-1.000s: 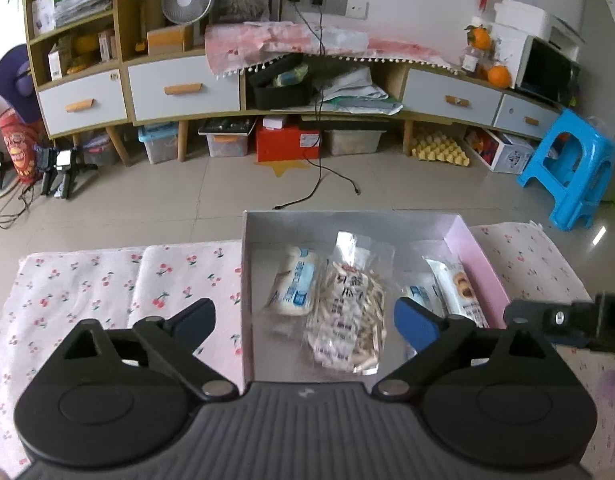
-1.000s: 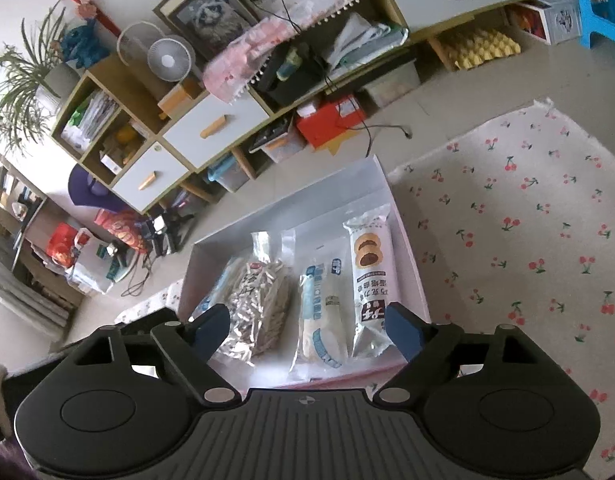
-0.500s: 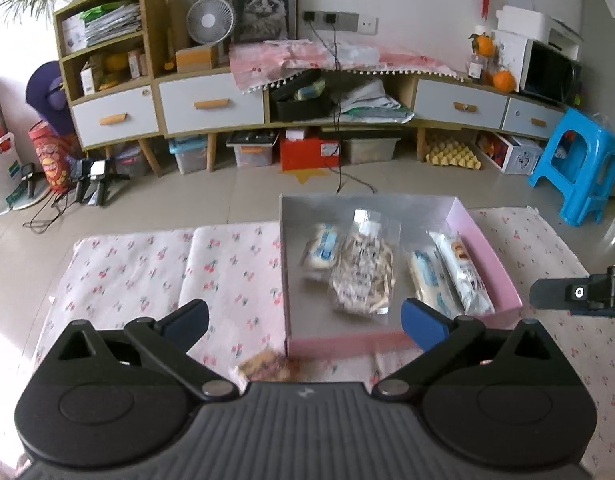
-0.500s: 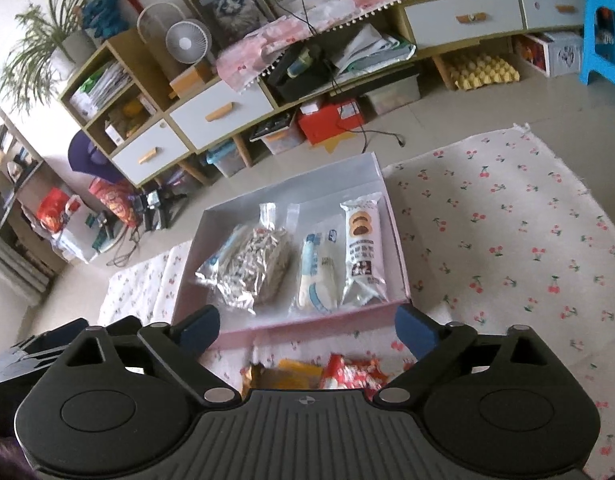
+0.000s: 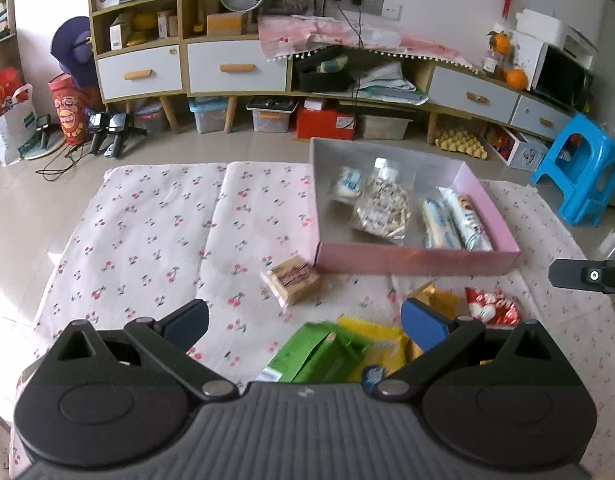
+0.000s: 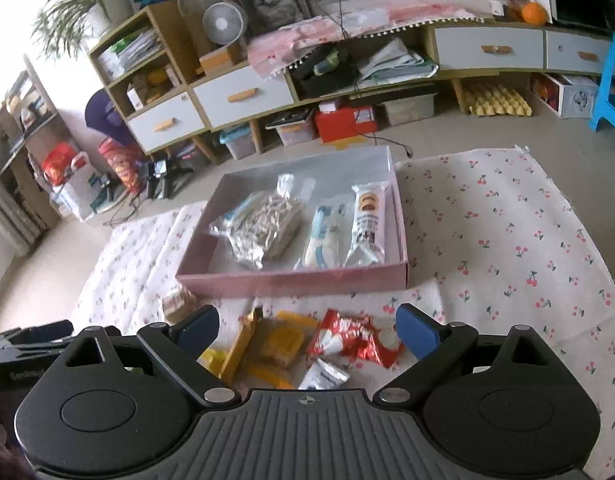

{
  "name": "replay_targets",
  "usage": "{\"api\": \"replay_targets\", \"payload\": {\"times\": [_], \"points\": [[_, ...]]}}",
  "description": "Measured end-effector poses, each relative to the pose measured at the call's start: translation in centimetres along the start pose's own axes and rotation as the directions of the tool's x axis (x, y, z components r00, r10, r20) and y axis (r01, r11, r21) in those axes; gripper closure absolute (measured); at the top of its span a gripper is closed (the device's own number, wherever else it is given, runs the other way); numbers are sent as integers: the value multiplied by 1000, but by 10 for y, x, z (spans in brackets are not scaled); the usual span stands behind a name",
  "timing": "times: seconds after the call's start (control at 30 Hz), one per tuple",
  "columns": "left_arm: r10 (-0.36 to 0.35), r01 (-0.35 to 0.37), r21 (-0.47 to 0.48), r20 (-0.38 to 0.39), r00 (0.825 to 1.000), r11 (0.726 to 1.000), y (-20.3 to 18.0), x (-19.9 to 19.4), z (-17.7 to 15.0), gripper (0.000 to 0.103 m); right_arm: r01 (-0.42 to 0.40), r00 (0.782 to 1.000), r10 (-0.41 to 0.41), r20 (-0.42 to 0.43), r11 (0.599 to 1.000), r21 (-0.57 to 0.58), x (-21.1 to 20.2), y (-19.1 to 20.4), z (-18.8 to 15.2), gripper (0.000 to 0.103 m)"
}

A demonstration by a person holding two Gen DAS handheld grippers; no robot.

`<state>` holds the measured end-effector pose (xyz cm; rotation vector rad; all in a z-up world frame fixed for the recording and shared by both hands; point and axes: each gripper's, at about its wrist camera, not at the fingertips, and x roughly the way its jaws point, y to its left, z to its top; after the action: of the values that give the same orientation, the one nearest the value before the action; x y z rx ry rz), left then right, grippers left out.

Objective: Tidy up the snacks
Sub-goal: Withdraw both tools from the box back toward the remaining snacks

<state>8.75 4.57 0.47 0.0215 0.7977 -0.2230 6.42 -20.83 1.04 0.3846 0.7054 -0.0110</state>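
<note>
A shallow pink box (image 5: 415, 264) (image 6: 291, 280) sits on a cherry-print cloth (image 5: 155, 232). Inside lie a clear bag of pale sticks (image 5: 383, 208) (image 6: 263, 228), white-and-blue packs (image 5: 437, 224) (image 6: 321, 232) and a biscuit pack (image 6: 369, 224). Loose snacks lie in front of the box: a brown wafer pack (image 5: 293, 280), a green carton (image 5: 319, 354), yellow packs (image 6: 279, 344) and a red pack (image 5: 491, 306) (image 6: 355, 338). My left gripper (image 5: 305, 322) hangs open above the green carton, holding nothing. My right gripper (image 6: 307, 328) is open over the yellow and red packs, holding nothing.
The cloth (image 6: 507, 240) lies on a tiled floor. A blue stool (image 5: 579, 172) stands at the right. A long low cabinet (image 5: 235, 66) with storage boxes under it lines the back wall. Cables and bags (image 5: 67, 120) lie on the floor at the far left.
Both grippers have drawn back from over the box, so the loose snacks in front of it have come into view. The right view has rolled level. Both pairs of jaws stand slightly wider.
</note>
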Motion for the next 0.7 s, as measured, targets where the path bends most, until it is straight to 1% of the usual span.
{"api": "replay_targets", "payload": {"times": [0.07,0.13,0.23,0.3,0.37,0.43,0.5,0.57,0.63,0.7], "points": [[-3,3,6,7,1000,1000,4,1,-5,1,9,1000,-9,5,1000,-10,0,1,-8,6],[-15,15,-4,-4,1000,1000,10,2,-8,1,4,1000,-4,3,999,-42,1,2,-18,6],[-75,73,-49,-37,997,996,21,3,-15,1,8,1000,-9,-8,996,-85,3,5,-31,6],[-114,111,-50,-49,992,993,25,4,-19,1,-11,1000,9,-14,992,-128,4,9,-39,6],[-136,135,-27,-48,990,990,27,5,-23,1,-37,999,35,-11,982,-187,4,15,-46,6],[-154,155,7,-48,987,988,29,7,-28,2,-92,996,89,-22,961,-262,4,22,-53,6],[-164,166,38,-53,985,985,31,10,-32,4,-164,986,157,-48,923,-348,4,29,-61,6],[-178,182,61,-67,982,981,33,13,-36,6,-230,973,219,-77,871,-433,4,37,-70,6],[-190,195,68,-83,978,978,36,16,-38,7,-293,954,278,-110,801,-522,3,45,-79,6],[-195,202,59,-104,975,978,39,19,-39,7,-340,936,322,-143,722,-602,0,54,-89,6]]}}
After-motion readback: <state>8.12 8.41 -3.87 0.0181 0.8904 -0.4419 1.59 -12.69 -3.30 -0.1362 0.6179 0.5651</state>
